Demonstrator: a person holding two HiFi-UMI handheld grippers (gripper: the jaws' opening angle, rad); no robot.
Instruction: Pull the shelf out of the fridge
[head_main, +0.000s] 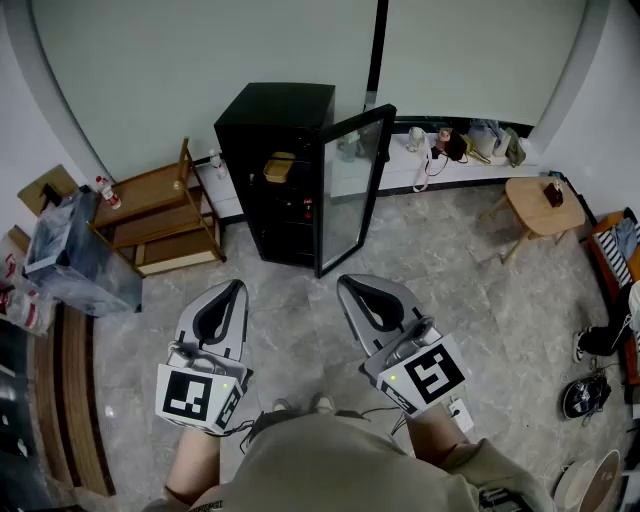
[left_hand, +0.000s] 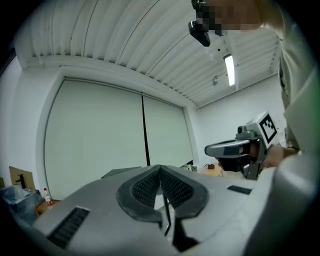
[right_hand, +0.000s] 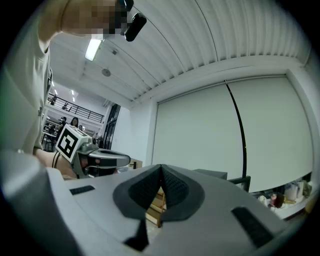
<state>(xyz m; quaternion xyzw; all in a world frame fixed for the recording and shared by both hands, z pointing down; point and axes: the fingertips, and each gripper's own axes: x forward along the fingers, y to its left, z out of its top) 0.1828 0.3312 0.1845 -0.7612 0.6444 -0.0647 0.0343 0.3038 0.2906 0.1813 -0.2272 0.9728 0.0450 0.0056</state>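
Head view: left gripper (head_main: 238, 286) and right gripper (head_main: 346, 282) pressed together, empty; open fridge (head_main: 275, 170) well ahead. We judge its shelf stiff, light, best pinched at its front edge.

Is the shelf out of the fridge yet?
Not yet. The fridge door already stands open. Both the left hand-held gripper and the right hand-held gripper are shut, empty and apart from the fridge. Still to do: reach in, grip the shelf, pull it out.

fridge (head_main: 276, 112): black, upright on the floor ahead of you | door (head_main: 351, 190): glass, swung open toward you | shelf: inside, too dark for you to see
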